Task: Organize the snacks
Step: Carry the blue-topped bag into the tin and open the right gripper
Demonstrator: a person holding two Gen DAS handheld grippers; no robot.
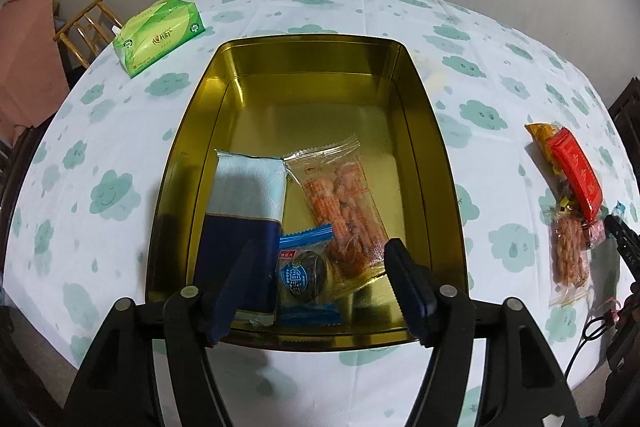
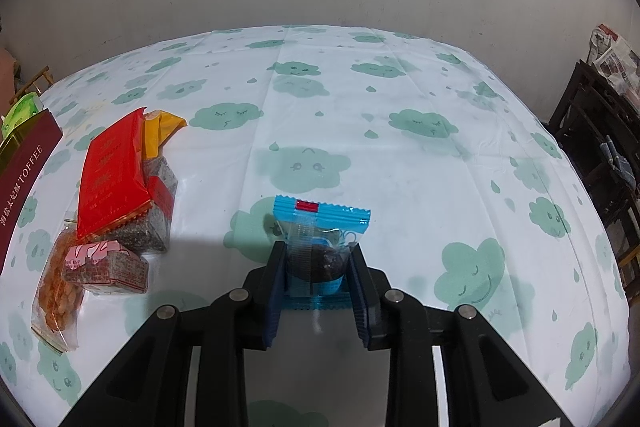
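Both grippers sit low: the left gripper [image 1: 320, 283] has jaws apart over the gold tin [image 1: 420, 115]. Right gripper [image 2: 318, 291] jaws squeeze a blue snack pack [image 2: 320, 227] on the surface [image 2: 400, 147]

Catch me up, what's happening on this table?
A person with two handheld grippers is sorting snacks into a gold tin. The left gripper hangs open over the tin, with a blue snack pack lying below it beside a clear cracker pack and a blue-and-white pack. The right gripper is shut on another blue pack. A pile of snacks waits on the tablecloth.
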